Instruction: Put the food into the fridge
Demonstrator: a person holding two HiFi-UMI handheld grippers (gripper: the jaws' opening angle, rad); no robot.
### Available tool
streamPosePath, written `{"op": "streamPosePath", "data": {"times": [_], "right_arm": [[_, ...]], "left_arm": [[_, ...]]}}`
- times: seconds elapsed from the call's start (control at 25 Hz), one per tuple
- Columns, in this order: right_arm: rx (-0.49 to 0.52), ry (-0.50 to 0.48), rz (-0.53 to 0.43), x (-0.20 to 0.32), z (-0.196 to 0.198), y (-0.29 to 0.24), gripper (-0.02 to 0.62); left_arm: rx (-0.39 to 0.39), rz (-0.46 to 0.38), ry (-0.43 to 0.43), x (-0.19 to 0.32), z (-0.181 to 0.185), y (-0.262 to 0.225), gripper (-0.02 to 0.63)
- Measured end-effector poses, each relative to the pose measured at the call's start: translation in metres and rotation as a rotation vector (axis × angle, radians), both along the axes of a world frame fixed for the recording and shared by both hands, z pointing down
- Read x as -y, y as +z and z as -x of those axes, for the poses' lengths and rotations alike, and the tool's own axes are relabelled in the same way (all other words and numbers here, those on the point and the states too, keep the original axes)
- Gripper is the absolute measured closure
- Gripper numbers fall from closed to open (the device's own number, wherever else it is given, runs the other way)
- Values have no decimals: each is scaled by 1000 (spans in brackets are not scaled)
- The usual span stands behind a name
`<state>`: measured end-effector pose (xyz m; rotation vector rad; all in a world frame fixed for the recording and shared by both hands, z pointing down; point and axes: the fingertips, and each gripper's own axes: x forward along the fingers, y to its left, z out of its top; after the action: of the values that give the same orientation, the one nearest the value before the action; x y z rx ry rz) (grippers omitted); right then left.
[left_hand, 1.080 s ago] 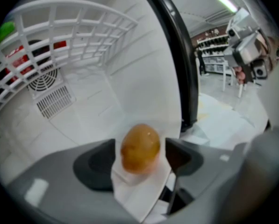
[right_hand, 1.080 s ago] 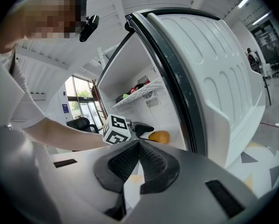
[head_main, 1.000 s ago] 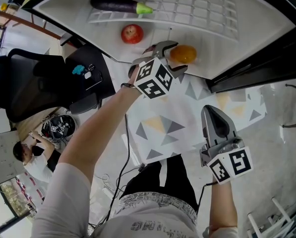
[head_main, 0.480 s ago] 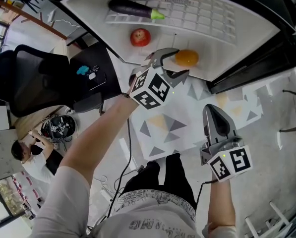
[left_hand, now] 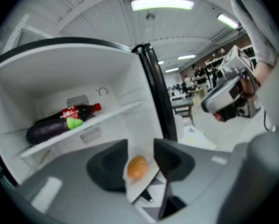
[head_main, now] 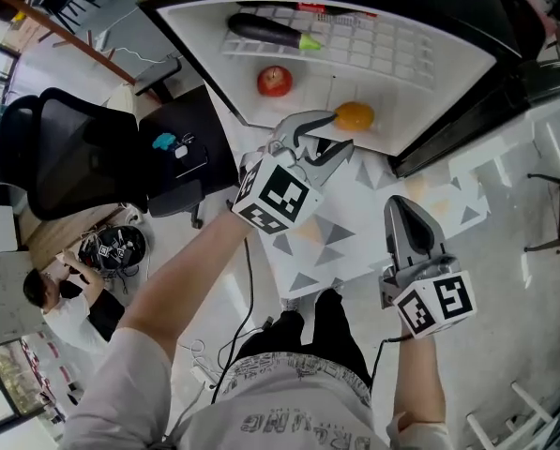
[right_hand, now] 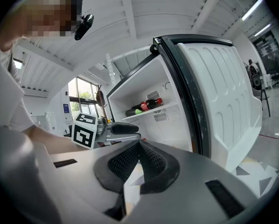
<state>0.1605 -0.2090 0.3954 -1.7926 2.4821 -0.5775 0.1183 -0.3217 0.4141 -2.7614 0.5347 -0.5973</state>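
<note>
On the white floor of the fridge (head_main: pixel 420 82), close to its near edge, the orange (head_main: pixel 355 115) lies alone, right of the apple (head_main: pixel 274 80); a second ago the left gripper (head_main: pixel 328 131) had its jaws round that orange, and now it has drawn back, so this fruit looks delivered; its jaws are closing, roughly half apart, nothing between them, the orange just beyond their tips; the right gripper (head_main: pixel 403 209) hangs closed and empty, well apart.
</note>
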Motion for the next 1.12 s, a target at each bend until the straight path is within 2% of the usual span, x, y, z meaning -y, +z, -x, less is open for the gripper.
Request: {"op": "streamPosePath", "data": {"times": [0.2,0.8,1.12], "right_arm": [[-17,1,-19,-5,8,-16,594],[-66,8,-74,-26,32,-67,594],[-80,4,-81,-40,48,-79,594]], "left_arm": [[-45,3,-10,-15,18,-23,447],[-159,-56,17,-80,64,-94,527],[-206,-53,-12,-108,88,-109,557]]}}
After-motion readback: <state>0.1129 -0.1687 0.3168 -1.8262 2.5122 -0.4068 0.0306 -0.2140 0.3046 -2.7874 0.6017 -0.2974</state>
